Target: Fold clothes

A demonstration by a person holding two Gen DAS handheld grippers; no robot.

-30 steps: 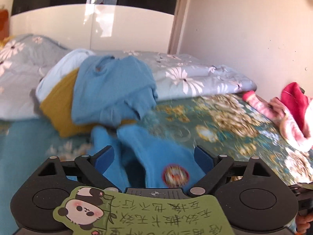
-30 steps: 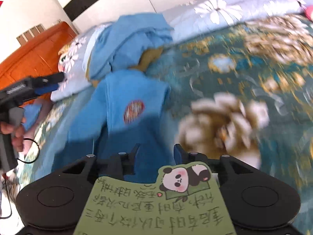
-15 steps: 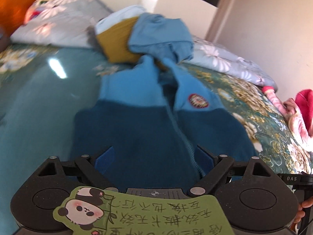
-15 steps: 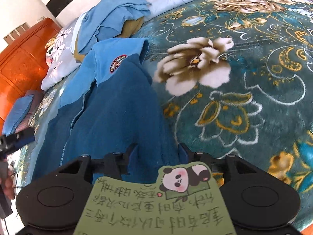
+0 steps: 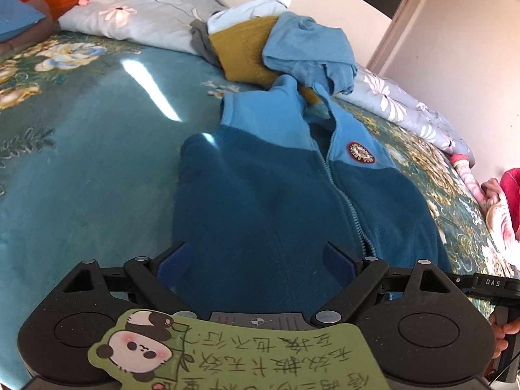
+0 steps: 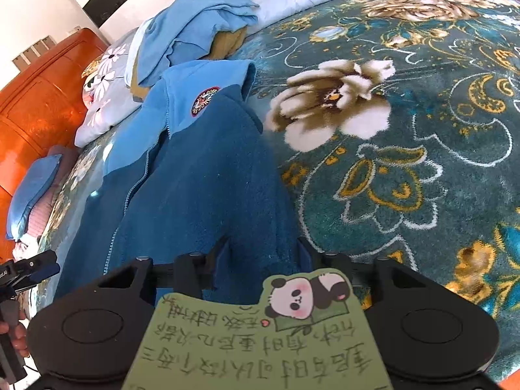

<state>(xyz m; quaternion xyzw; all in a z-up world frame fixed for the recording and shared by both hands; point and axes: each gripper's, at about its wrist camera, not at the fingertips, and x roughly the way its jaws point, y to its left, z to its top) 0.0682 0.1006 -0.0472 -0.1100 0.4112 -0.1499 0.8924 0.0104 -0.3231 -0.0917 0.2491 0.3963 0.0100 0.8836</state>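
Left tool spread above vest hem; right tool closing on its edge.

Fleece jacket: dark blue body, light blue yoke and collar, a round red-rimmed badge on the chest. Bedspread: deep teal with gold scrolls and cream flowers. Far pile: mustard garment under a light blue one. Quilt: grey-blue with white daisies. Headboard: glossy orange. At the far right, pink clothing.
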